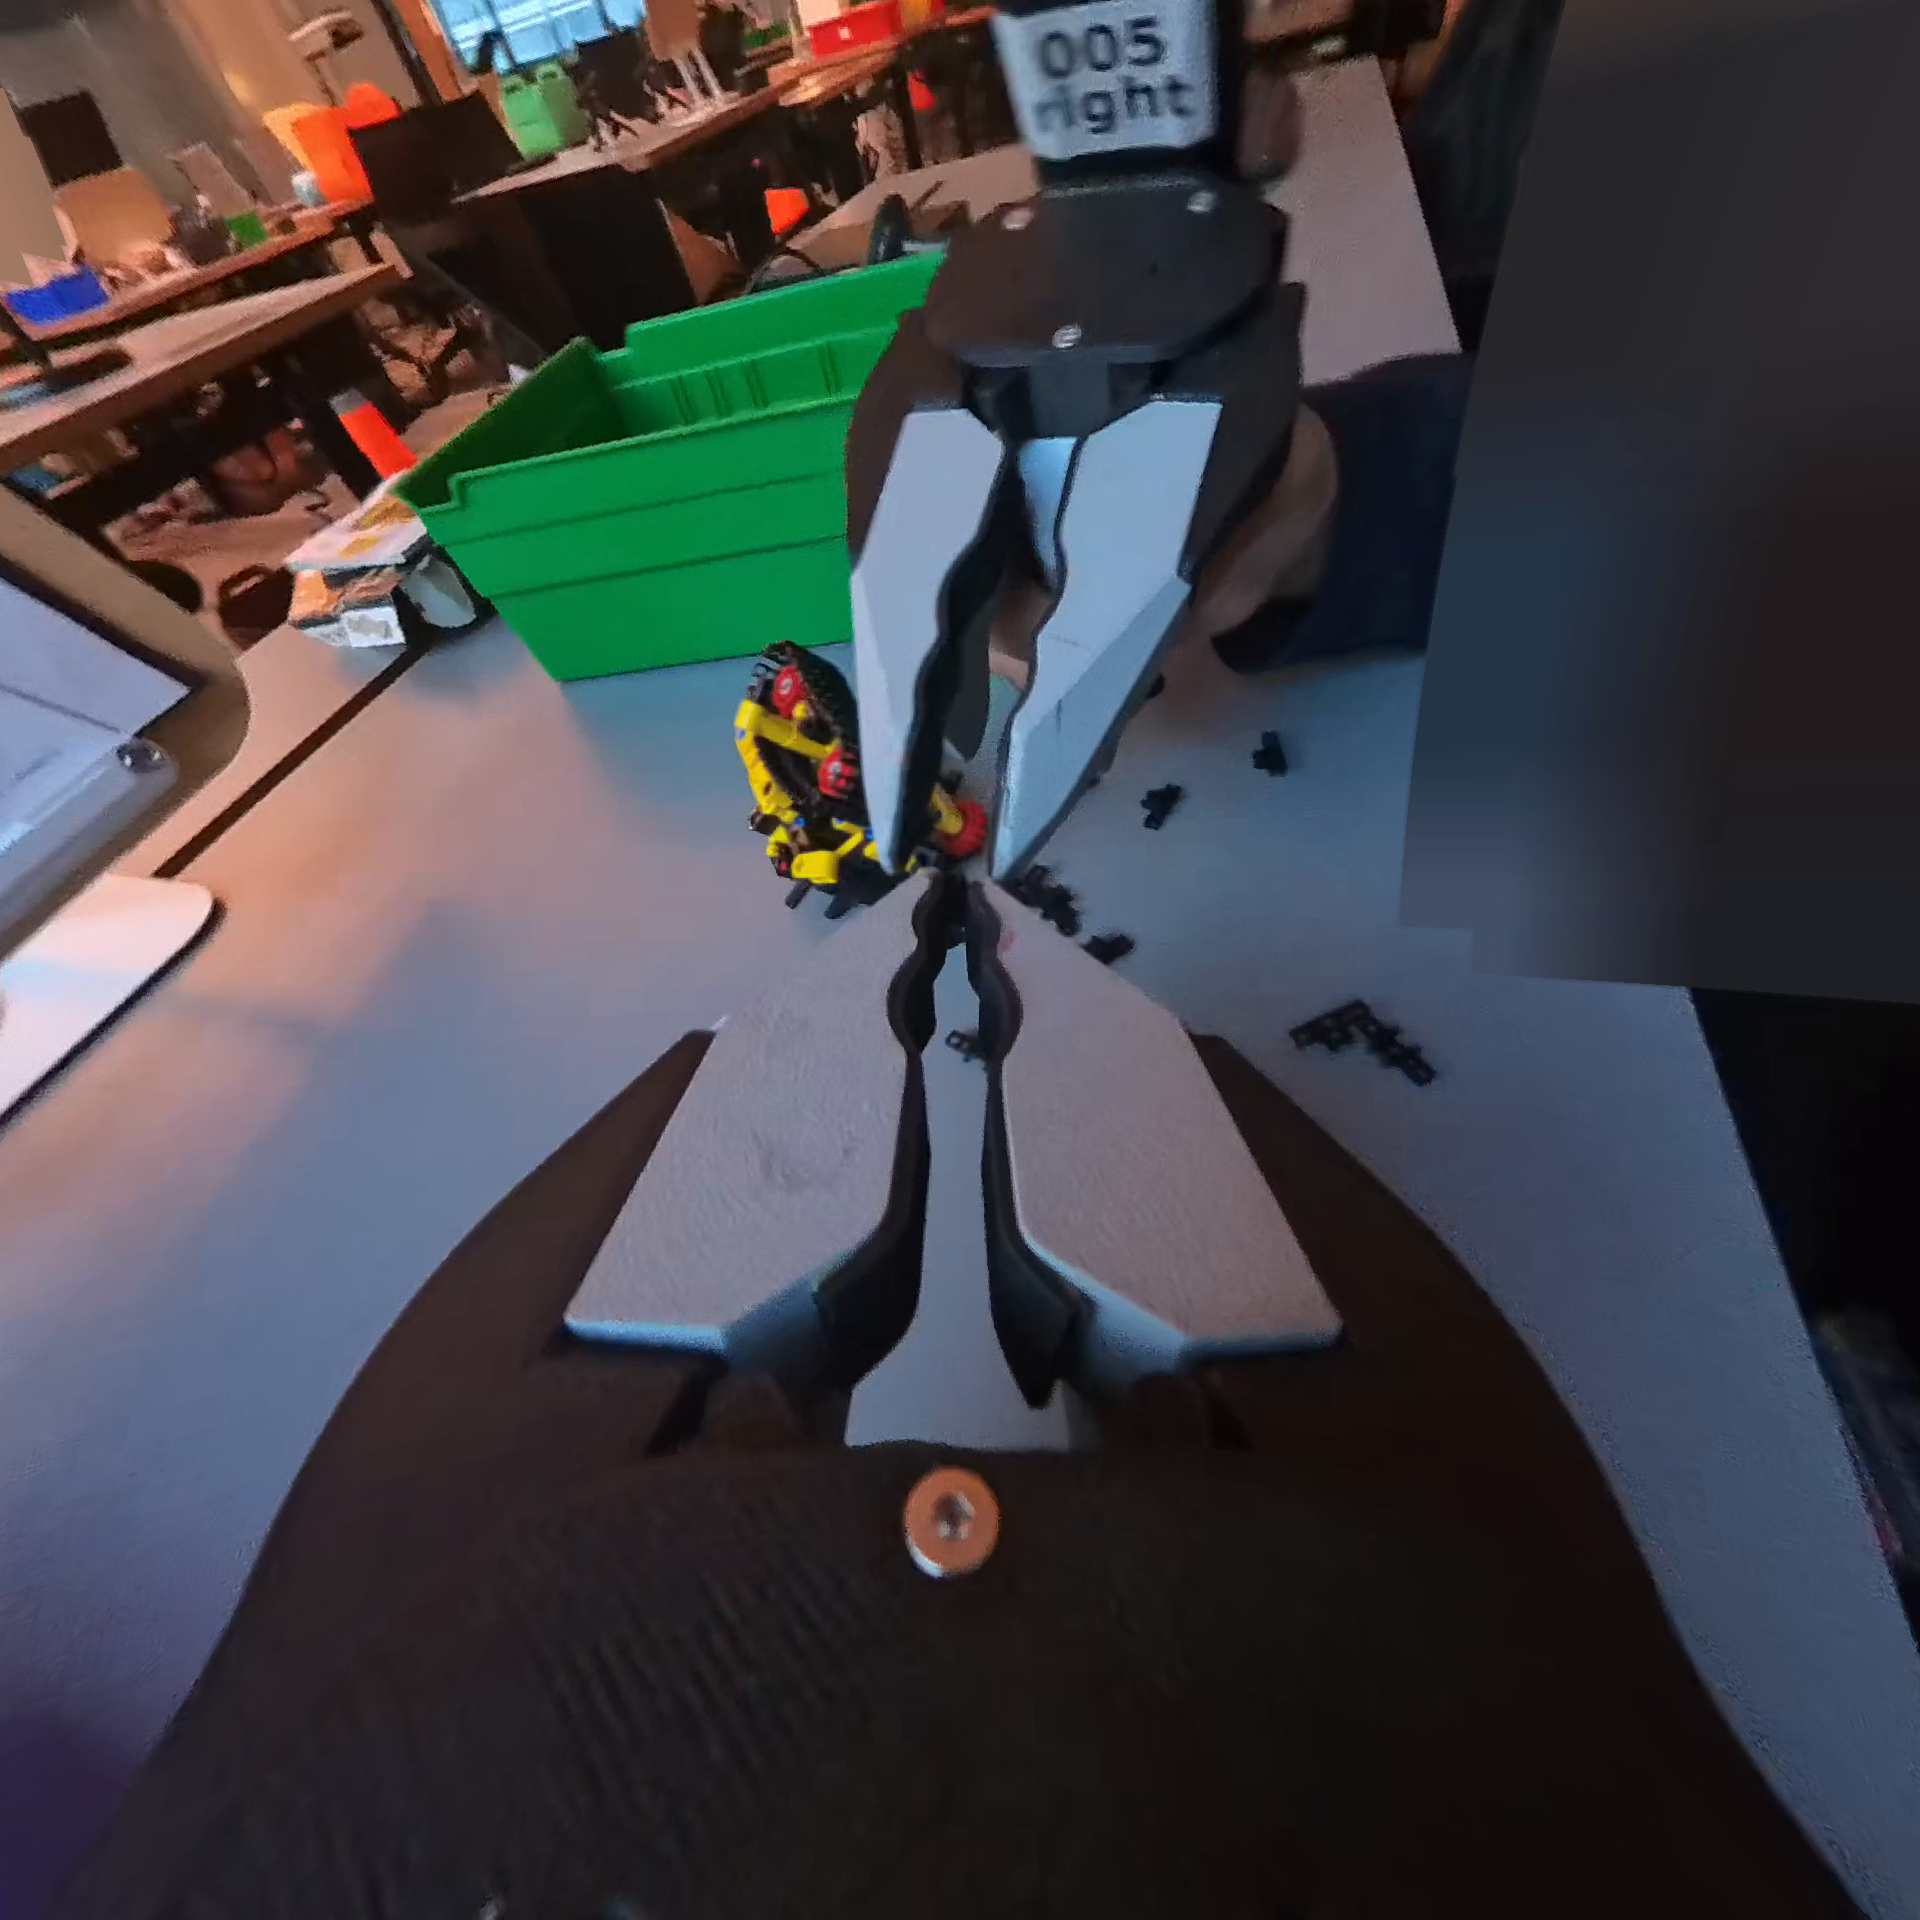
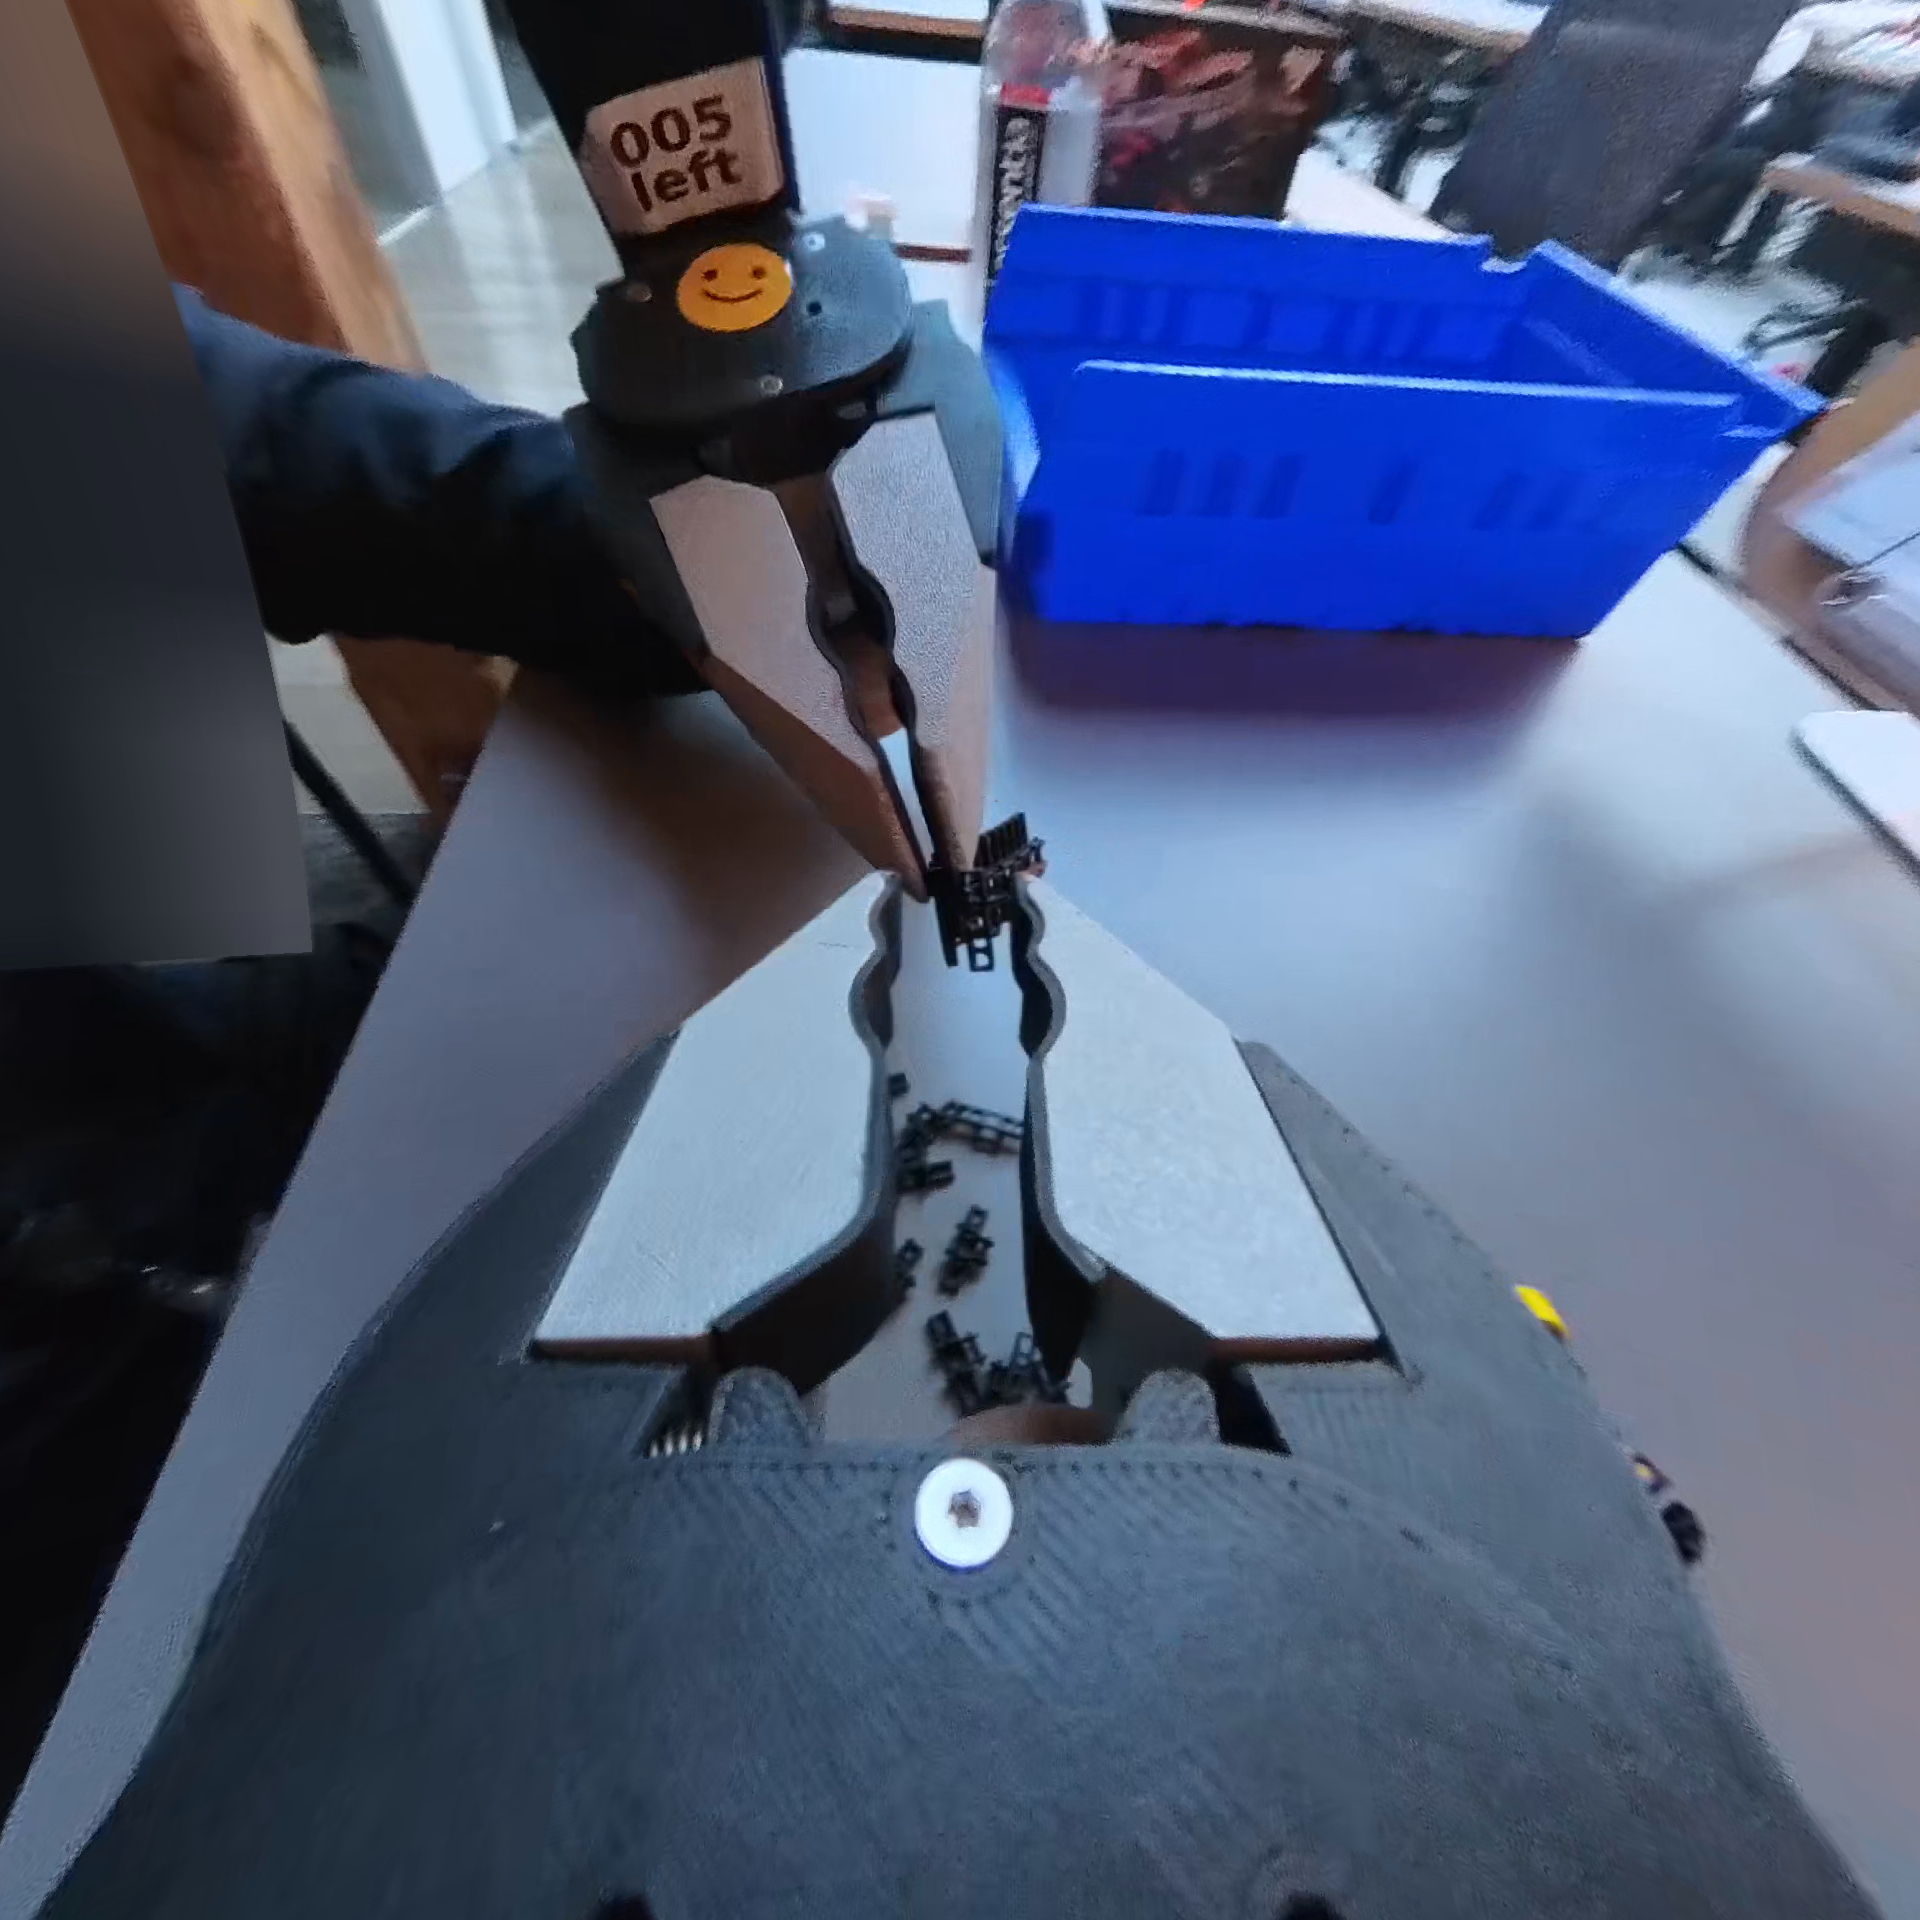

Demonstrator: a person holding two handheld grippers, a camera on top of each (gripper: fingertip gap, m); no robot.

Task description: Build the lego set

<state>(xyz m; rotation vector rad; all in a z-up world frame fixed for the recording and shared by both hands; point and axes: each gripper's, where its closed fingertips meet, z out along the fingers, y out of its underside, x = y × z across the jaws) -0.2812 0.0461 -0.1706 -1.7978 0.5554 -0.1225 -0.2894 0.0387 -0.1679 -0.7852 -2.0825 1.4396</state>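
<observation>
My left gripper [image 1: 948, 894] is shut on a short black track strip [image 2: 977, 899] and holds it above the table; it also shows in the right wrist view [image 2: 928, 873]. My right gripper [image 2: 956, 899] is open, its fingertips on either side of the strip and of the left gripper's tips; it comes down from above in the left wrist view [image 1: 948, 868]. A yellow, black and red lego model [image 1: 805, 779] with a track on it stands just behind the two grippers. Loose black track links [image 2: 956, 1132] lie on the table under my right gripper.
A green bin [image 1: 665, 499] stands behind the model and a blue bin [image 2: 1351, 468] at the far side. More black links [image 1: 1361, 1039] lie scattered to the right. The table's edge [image 2: 447, 831] runs along the left. A white stand base [image 1: 94, 935] sits at the left. Left and right tips are no more than a few centimetres apart.
</observation>
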